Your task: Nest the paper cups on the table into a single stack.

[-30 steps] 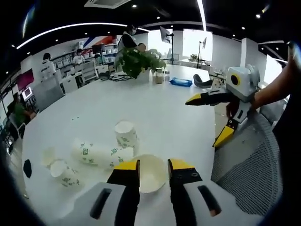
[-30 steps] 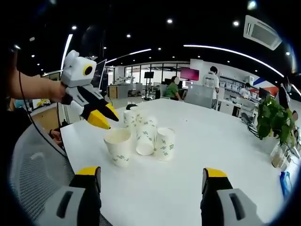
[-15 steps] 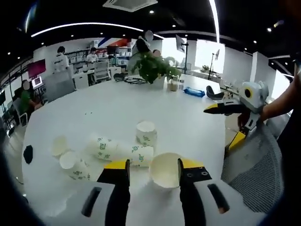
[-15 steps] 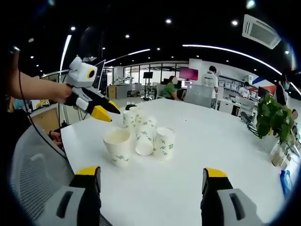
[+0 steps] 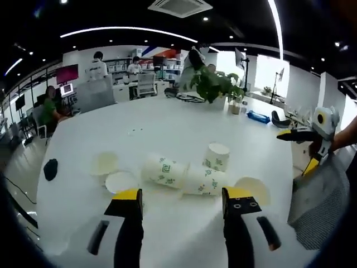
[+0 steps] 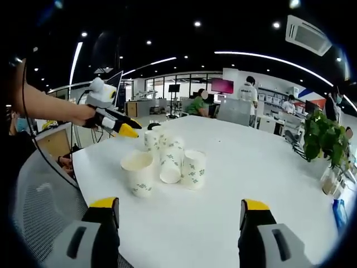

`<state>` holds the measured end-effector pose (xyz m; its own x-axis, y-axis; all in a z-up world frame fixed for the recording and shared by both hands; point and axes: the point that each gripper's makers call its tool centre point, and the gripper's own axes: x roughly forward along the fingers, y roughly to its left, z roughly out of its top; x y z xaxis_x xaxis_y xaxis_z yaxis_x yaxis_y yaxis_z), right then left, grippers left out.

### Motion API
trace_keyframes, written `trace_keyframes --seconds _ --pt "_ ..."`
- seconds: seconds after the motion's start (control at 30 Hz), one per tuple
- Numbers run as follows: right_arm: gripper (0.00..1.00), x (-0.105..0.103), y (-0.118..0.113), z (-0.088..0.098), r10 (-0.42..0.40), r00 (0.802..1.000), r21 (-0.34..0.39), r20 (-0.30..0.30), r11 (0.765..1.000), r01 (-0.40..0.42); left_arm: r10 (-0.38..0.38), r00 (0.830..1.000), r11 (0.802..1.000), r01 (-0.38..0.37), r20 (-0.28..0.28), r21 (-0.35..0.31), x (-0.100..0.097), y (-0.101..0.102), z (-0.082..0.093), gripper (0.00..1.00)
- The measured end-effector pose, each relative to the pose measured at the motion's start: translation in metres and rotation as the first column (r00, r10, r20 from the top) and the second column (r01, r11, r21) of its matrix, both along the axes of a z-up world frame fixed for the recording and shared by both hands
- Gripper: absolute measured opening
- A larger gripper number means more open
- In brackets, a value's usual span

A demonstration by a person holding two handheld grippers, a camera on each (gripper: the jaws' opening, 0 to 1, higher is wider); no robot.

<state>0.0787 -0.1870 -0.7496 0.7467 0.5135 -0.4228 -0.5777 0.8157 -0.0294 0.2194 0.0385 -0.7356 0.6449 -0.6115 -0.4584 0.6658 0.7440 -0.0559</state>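
Note:
Several white paper cups with green print sit near the table's edge. One open cup (image 5: 254, 188) (image 6: 138, 173) stands upright nearest the edge, and it shows just right of my left gripper's right jaw. A nested run of cups (image 5: 181, 174) lies on its side, with an inverted cup (image 5: 216, 157) (image 6: 193, 168) beside it. Two more cups (image 5: 111, 172) lie further left. My left gripper (image 5: 183, 202) (image 6: 124, 127) is open with nothing in it, hovering back from the cups. My right gripper (image 6: 178, 205) (image 5: 298, 149) is open and holds nothing, well short of the cups.
A grey mesh chair (image 5: 315, 204) (image 6: 33, 201) stands at the table's edge. A small black object (image 5: 50, 169) lies on the white table (image 6: 234, 184). A potted plant (image 5: 215, 84) and a blue item (image 5: 259, 116) sit at the far side. People are at desks beyond.
My left gripper's jaws have spread wide and it has drawn back and swung left, so the upright cup now sits off its right jaw. The right gripper has held still.

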Motion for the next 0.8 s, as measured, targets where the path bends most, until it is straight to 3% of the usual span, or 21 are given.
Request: trace_keyframes --seconds 0.17,0.43,0.8 --pt "0.90 0.000 -0.001 -0.001 -0.007 1.000 -0.002 -0.004 1.000 0.007 0.075 0.996 0.997 -0.075 0.054 0.010 0.017 0.010 0.001 0.62" --pt "0.89 0.000 -0.002 -0.002 -0.011 1.000 -0.008 -0.011 1.000 0.011 0.137 0.989 0.989 -0.140 0.060 0.050 0.044 0.025 -0.016 0.62" --pt "0.89 0.000 -0.004 -0.004 -0.021 1.000 -0.012 -0.021 1.000 0.021 0.203 0.979 0.978 -0.202 -0.018 0.044 0.067 0.028 -0.038 0.55"
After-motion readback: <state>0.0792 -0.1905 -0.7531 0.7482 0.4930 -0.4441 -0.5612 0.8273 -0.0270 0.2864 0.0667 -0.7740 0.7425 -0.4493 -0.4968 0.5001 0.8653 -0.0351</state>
